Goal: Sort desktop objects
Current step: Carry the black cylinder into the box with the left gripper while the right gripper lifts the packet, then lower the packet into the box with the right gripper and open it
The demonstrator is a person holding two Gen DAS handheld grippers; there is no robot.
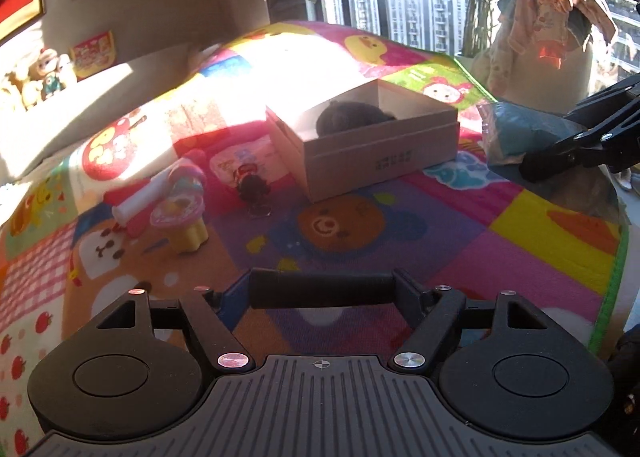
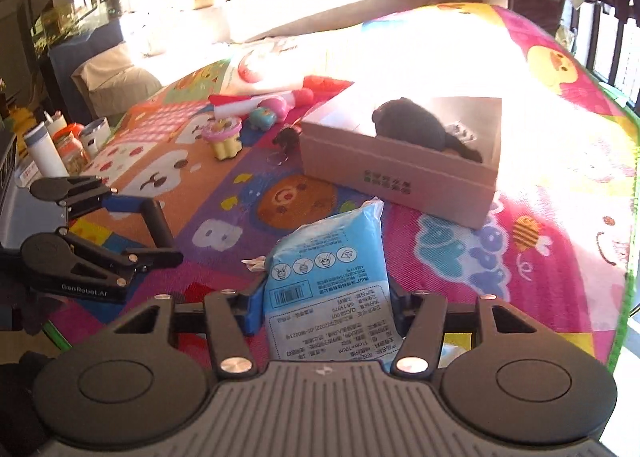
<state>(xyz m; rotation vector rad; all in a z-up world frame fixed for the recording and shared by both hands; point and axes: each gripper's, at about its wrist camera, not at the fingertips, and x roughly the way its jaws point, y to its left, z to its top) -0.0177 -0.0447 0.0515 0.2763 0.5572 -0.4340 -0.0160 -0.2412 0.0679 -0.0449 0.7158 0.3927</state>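
**Packet gripped, box ahead**

The right gripper point(image 2: 320, 297) is clamped on a blue packet point(image 2: 328, 269), whose long axis runs forward along the fingers, toward the open box point(image 2: 396, 181). The box lies just beyond the packet's far end, slightly right, on the play mat point(image 2: 560, 257), with a dark plush point(image 2: 420, 129) already inside. The right hand is the nearer one and points down at a slant. The left gripper point(image 1: 324, 293) hangs apart and empty, off to the side; small toys point(image 1: 180, 209) lie left of the box.
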